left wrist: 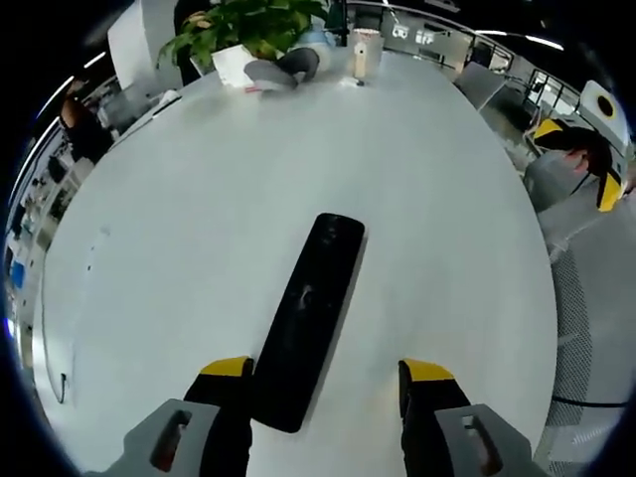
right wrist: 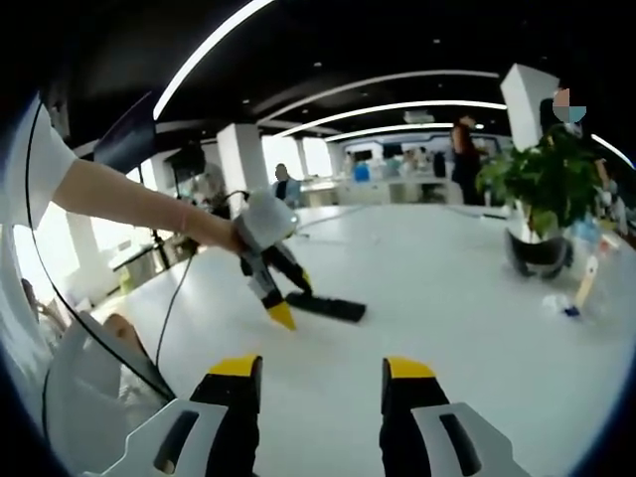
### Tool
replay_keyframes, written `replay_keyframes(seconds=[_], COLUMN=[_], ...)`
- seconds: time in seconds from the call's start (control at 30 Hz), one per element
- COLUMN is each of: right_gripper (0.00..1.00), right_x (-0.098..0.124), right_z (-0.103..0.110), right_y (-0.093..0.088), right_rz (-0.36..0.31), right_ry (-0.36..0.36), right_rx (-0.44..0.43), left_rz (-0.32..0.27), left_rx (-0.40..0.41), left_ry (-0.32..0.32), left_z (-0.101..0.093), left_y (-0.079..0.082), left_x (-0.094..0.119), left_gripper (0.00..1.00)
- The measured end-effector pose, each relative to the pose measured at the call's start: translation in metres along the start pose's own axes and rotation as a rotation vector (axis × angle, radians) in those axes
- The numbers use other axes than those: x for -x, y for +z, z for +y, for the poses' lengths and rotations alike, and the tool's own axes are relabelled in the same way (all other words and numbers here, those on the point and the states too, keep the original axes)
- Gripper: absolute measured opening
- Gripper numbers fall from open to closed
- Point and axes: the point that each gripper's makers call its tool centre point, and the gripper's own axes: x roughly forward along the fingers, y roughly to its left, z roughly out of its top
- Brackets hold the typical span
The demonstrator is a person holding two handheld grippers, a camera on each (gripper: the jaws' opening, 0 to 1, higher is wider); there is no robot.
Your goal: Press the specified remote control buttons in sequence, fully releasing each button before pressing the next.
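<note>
lying flat on the white table (left wrist: 179,199), the black remote (left wrist: 308,318) sits between the parted jaws of the left gripper (left wrist: 328,383), against its left jaw; the right gripper (right wrist: 310,383) hangs open, well back from it.

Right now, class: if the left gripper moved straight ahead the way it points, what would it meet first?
Probably the black remote control: it lies on the white table between the open jaws of the left gripper, nearer one jaw. Height above the table is unclear.
</note>
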Motion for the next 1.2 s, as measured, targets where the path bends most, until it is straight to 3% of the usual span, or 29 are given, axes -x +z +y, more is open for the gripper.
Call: replay_keyframes(seconds=[0.13, 0.37, 0.43, 0.63, 0.73, 1.2], right_gripper=[0.46, 0.45, 0.45, 0.44, 0.44, 0.44], right_x=[0.0, -0.001, -0.001, -0.001, -0.001, -0.001], right_z=[0.0, 0.001, 0.0, 0.001, 0.001, 0.0], right_y=[-0.001, -0.002, -0.002, -0.003, -0.003, -0.004], right_rz=[0.003, 0.008, 0.01, 0.015, 0.019, 0.024], right_ry=[0.002, 0.006, 0.006, 0.006, 0.006, 0.003], right_rx=[0.001, -0.003, -0.002, 0.001, 0.003, 0.007], left_rz=[0.001, 0.014, 0.02, 0.023, 0.038, 0.042], left_rx=[-0.002, -0.044, -0.075, -0.08, -0.154, -0.144], left_ry=[-0.002, -0.012, -0.013, -0.019, -0.052, -0.051], left_z=[0.0, -0.001, -0.003, -0.005, -0.01, -0.016], left_y=[0.0, -0.002, -0.003, -0.004, -0.007, -0.008], left_x=[0.0, 0.003, 0.004, 0.005, 0.006, 0.006], left_gripper=[0.57, 0.35, 0.24, 0.24, 0.23, 0.23])
